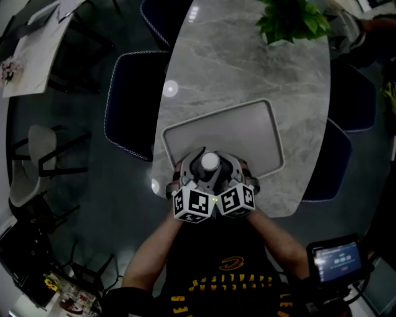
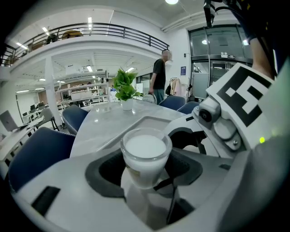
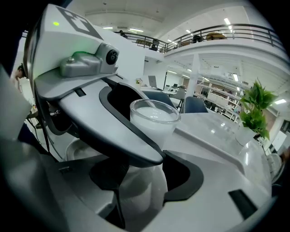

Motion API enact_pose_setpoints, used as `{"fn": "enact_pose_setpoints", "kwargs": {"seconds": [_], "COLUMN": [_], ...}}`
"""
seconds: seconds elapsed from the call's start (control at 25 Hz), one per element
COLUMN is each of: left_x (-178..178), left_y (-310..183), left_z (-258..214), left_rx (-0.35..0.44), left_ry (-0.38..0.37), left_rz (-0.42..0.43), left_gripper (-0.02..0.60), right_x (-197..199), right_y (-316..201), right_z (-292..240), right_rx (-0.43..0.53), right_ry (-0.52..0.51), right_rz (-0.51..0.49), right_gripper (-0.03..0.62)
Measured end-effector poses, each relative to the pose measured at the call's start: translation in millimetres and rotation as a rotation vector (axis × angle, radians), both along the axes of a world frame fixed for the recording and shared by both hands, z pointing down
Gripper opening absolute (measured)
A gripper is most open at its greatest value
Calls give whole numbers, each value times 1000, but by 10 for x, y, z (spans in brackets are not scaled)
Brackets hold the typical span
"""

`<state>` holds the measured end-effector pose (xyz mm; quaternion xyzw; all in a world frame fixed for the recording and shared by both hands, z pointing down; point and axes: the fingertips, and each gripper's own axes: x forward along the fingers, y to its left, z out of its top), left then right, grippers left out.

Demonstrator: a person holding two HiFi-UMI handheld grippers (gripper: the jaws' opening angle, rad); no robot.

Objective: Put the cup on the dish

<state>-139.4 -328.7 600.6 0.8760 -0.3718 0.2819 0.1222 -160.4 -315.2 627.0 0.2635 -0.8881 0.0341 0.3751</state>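
A small glass cup with white contents is held over the near edge of a grey tray. My left gripper and right gripper meet on it from either side, marker cubes touching. In the left gripper view the cup sits inside the dark pads of the left gripper, which is shut on it. In the right gripper view the cup fills the gap of the right gripper, with the left gripper's jaw crossing in front. A pale round dish shows low behind that jaw.
The tray lies on an oval marble table with a potted plant at its far end. Dark blue chairs flank the table. A person stands beyond the plant.
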Motion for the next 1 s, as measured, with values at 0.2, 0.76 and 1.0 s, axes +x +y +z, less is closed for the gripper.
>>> {"fn": "enact_pose_setpoints", "kwargs": {"seconds": [0.2,0.76,1.0], "left_x": [-27,-52,-41], "left_y": [7,21,13], "left_z": [65,172,185], "left_rx": [-24,-24,-21], "left_ry": [17,23,15], "left_rz": [-10,7,19], "left_gripper": [262,262,262], "right_x": [-29,20,30], "right_y": [47,74,59], "right_z": [46,119,115], "right_rx": [-59,-66,-69], "right_ry": [-37,4,7], "right_rz": [-4,28,38], "right_gripper": [235,235,235]}}
